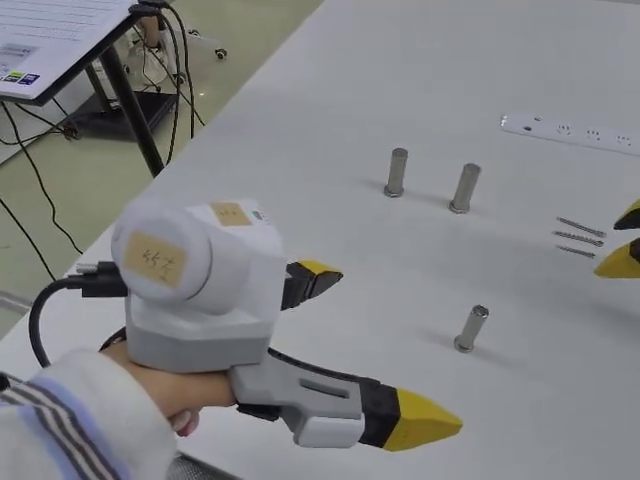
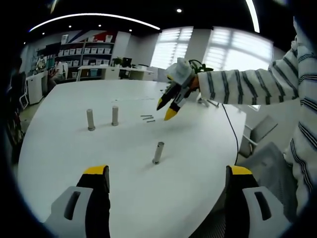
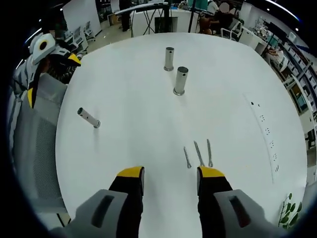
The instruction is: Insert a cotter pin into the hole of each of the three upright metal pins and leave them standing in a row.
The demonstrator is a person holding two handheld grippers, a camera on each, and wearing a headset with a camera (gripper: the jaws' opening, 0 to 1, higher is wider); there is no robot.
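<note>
The three cotter pins (image 3: 198, 153), judged light, thin, springy wire that may skid on the smooth surface (image 3: 138, 89), lie side by side just ahead of the right gripper (image 3: 170, 177), spread and empty like the left gripper (image 2: 167, 172); a pinch across one pin's mid-shank probably suits best.

No text is reading clearly. A round tan label (image 1: 153, 262) on the left hand-held gripper (image 1: 388, 347) is carrying handwritten marks that are too blurred to decipher. A printed sheet (image 1: 55, 30) on a stand (image 1: 130, 95) is showing text lines and small logos, all too small to read.
</note>
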